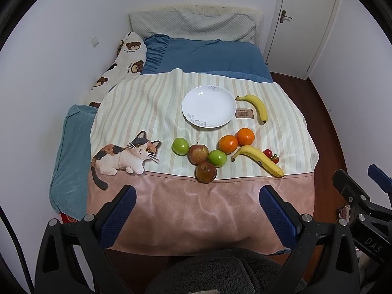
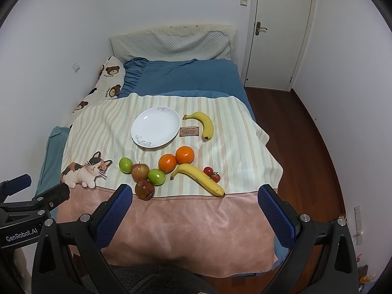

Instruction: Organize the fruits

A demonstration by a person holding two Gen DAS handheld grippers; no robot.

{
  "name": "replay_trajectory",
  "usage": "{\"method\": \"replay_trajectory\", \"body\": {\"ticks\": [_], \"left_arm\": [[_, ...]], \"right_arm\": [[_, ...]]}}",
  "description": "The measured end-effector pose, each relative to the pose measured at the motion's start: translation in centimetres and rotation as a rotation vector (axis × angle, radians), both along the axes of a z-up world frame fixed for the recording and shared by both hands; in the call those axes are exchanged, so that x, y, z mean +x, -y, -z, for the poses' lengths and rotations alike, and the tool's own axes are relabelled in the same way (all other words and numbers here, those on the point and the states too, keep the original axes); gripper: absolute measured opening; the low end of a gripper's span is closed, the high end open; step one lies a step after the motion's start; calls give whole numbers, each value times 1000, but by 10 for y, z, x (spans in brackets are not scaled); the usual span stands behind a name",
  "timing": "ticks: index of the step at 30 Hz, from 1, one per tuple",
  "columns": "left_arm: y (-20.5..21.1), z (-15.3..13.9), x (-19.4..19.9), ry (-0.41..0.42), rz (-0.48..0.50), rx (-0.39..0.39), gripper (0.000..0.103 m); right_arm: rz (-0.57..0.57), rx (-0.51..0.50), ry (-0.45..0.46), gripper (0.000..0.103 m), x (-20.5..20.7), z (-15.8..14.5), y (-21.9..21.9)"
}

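Observation:
A white plate (image 1: 208, 106) (image 2: 156, 127) lies empty on the striped blanket. A banana (image 1: 256, 106) (image 2: 204, 123) lies to its right. Nearer me sit two green apples (image 1: 180, 146) (image 1: 217, 158), two red apples (image 1: 198, 153) (image 1: 206, 172), two oranges (image 1: 228, 143) (image 1: 245, 136), a second banana (image 1: 259, 160) (image 2: 198, 178) and small tomatoes (image 1: 271, 155) (image 2: 212, 174). My left gripper (image 1: 197, 193) and right gripper (image 2: 196, 194) are both open and empty, hovering over the pink blanket band short of the fruit.
The blanket (image 1: 196, 210) covers a bed with a blue sheet (image 1: 208, 56), a pillow (image 1: 193, 24) and a bear-print cushion (image 1: 122, 61). A wall runs along the left. Wooden floor (image 2: 306, 134) and a door (image 2: 276, 31) are to the right.

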State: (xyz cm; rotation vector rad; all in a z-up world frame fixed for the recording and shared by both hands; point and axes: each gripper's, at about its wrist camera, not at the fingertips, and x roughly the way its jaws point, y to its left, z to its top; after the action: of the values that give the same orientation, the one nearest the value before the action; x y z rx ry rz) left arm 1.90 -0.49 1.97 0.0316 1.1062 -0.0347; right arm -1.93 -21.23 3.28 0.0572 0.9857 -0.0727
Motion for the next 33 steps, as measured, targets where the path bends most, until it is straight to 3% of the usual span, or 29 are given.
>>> {"method": "replay_trajectory", "body": {"ticks": [10, 16, 18, 22, 25, 27, 33], "left_arm": [[-1, 3, 4, -2, -4, -4, 103], [9, 41, 47, -102, -23, -100, 103], [17, 62, 67, -151, -26, -144, 103], [48, 126, 113, -283, -24, -242, 101], [67, 176, 138, -394, -57, -322, 95], [80, 216, 154, -492, -101, -417, 92], [111, 308, 182, -674, -264, -636, 90]], "right_arm": [[0, 14, -8, 103, 5, 1, -2], [23, 1, -26, 103, 26, 26, 19], [20, -6, -43, 103, 44, 42, 33], [1, -11, -109, 88, 92, 87, 67], [-17, -9, -196, 84, 134, 127, 92], [-27, -4, -250, 83, 158, 153, 107], [-49, -45, -350, 83, 219, 211, 138]]}}
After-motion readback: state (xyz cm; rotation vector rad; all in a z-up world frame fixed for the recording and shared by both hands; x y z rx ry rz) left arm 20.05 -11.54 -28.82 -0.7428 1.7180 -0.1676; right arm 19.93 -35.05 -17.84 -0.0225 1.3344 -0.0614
